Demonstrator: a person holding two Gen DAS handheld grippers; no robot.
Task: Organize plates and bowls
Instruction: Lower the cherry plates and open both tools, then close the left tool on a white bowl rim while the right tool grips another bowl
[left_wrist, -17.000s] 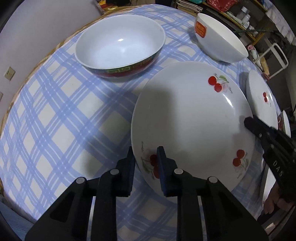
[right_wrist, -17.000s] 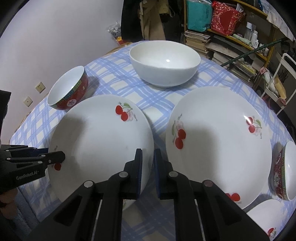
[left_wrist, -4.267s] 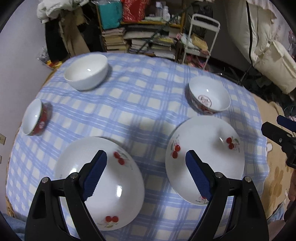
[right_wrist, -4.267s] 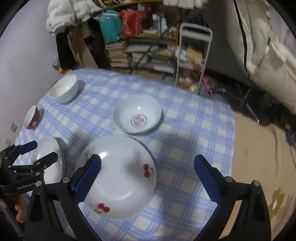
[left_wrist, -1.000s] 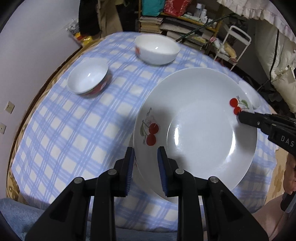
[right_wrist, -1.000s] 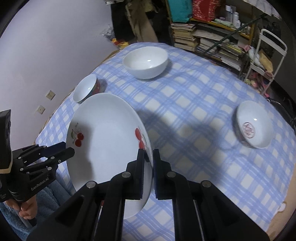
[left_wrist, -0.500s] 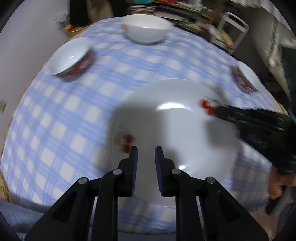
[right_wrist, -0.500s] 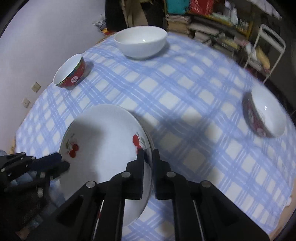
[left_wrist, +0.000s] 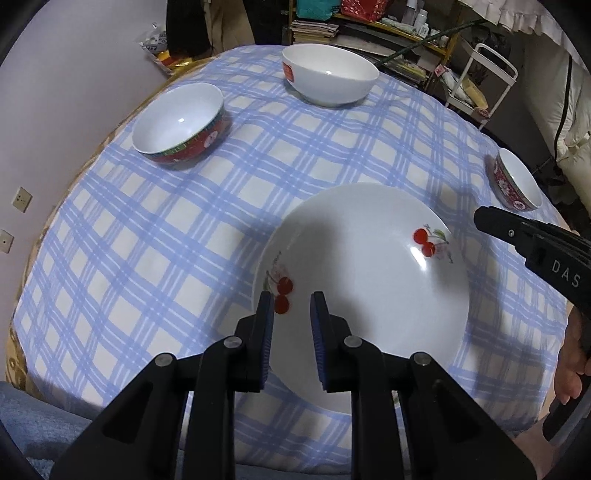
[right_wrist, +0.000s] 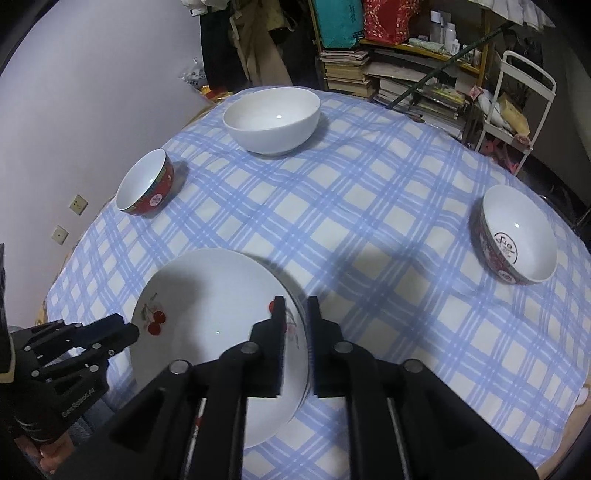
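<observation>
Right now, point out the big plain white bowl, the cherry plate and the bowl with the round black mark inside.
Big plain white bowl (right_wrist: 271, 118): right wrist view, on its inner wall.
Cherry plate (left_wrist: 369, 266): left wrist view, on the bare middle of its well.
Bowl with the round black mark (right_wrist: 524, 229): right wrist view, on its inner wall.

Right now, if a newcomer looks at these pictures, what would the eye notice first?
First, the big white cherry plate at the near table edge, between both grippers. The right gripper straddles its rim with jaws opening; the left gripper hovers above its near side. Then the three bowls spread over the blue checked tablecloth.
</observation>
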